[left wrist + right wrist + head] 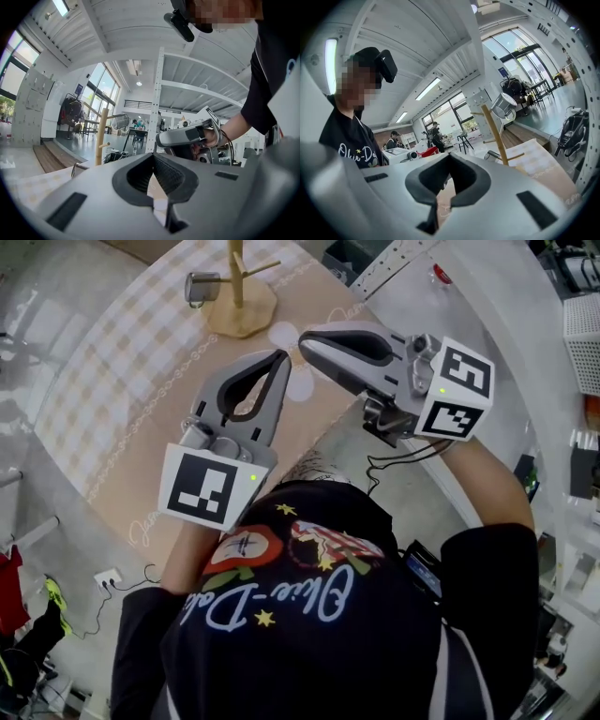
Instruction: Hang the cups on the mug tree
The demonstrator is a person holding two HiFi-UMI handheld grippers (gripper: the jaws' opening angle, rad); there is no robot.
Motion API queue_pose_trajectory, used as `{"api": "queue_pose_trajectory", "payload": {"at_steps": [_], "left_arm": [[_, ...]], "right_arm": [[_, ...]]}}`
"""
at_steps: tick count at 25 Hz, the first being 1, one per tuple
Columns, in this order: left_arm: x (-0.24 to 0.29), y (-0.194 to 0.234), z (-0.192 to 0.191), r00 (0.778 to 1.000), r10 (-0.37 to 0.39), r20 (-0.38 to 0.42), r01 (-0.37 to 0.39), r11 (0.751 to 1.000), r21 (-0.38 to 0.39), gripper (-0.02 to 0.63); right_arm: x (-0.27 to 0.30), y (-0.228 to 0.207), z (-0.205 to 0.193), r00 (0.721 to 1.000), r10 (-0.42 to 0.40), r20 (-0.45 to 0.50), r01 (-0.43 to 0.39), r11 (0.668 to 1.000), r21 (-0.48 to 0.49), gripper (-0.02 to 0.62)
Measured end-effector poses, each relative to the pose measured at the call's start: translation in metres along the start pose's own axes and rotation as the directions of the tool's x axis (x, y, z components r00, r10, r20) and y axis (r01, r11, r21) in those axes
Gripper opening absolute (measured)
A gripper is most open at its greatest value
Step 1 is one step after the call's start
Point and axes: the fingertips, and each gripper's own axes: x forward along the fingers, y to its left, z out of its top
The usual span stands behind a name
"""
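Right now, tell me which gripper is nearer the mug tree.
Left, narrowly. The left gripper points toward the mug tree from just below-right of its base in the head view; the right gripper lies farther right, pointing sideways.

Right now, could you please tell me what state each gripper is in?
Left gripper: closed, holding nothing.
Right gripper: closed, holding nothing.
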Motion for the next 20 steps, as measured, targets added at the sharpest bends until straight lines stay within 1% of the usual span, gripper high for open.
{"api": "queue_pose_trajectory", "payload": {"at_steps": [6, 9, 14, 17, 20], "left_arm": [[0.002, -0.005, 0.000, 1.000, -0.017, 0.018, 0.017, 1.000, -0.021, 0.009], [0.005, -0.010, 0.007, 0.999, -0.016, 0.034, 0.016, 1.000, -0.006, 0.009], [0.016, -0.030, 0.016, 1.000, 0.020, -0.002, -0.020, 1.000, 0.000, 0.009], [0.032, -0.053, 0.022, 1.000, 0.011, 0.006, -0.012, 1.000, 0.009, 0.009], [0.050, -0.072, 0.023, 1.000, 0.022, -0.015, -0.021, 1.000, 0.019, 0.009]], "right_arm": [[-0.011, 0.000, -0.004, 0.997, -0.070, 0.040, 0.071, 0.997, -0.011, 0.008], [-0.021, 0.002, -0.002, 0.993, -0.097, 0.067, 0.099, 0.995, -0.032, 0.008], [-0.053, 0.012, 0.003, 0.989, -0.101, 0.112, 0.108, 0.992, -0.063, 0.008], [-0.080, 0.012, 0.003, 0.986, -0.102, 0.132, 0.110, 0.993, -0.052, 0.008], [-0.109, 0.012, 0.001, 0.981, -0.110, 0.160, 0.118, 0.992, -0.043, 0.008]]}}
